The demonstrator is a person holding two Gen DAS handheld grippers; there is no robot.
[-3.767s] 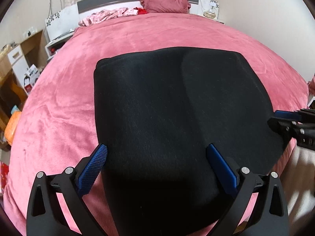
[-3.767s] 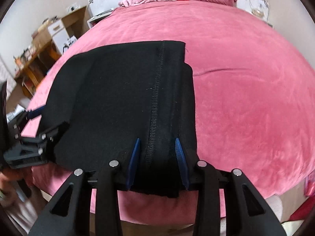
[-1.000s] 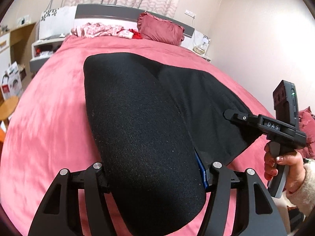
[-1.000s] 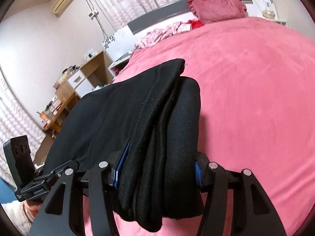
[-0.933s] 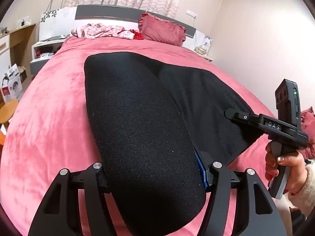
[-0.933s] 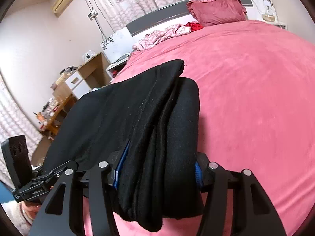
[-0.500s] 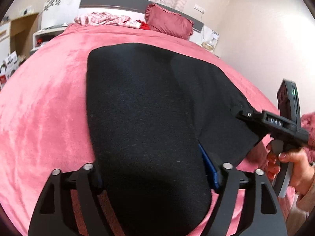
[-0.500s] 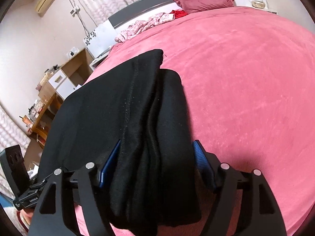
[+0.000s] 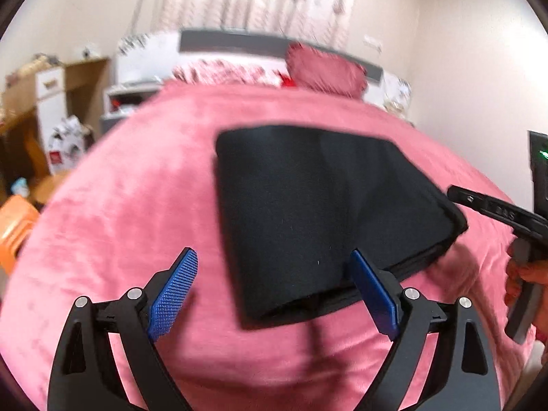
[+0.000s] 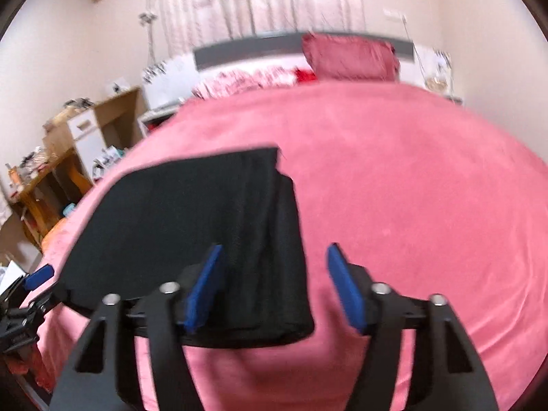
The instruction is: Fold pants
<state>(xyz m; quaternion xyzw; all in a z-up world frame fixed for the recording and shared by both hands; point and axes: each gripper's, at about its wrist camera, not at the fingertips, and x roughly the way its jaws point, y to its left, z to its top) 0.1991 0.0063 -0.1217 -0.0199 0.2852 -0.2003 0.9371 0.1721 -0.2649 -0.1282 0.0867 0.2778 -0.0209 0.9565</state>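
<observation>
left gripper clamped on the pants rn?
No, the left gripper has its blue pads spread wide, and the folded black pants lie free on the pink bed.

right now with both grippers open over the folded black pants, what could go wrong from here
The pants lie near the front edge of the bed, so a nudge could possibly drag them off. The left gripper and right gripper are both open with fabric between their fingers; pulling back low might snag the top layer and undo the fold. In the right wrist view the right-side layers look uneven, so the stack may slump.
</observation>
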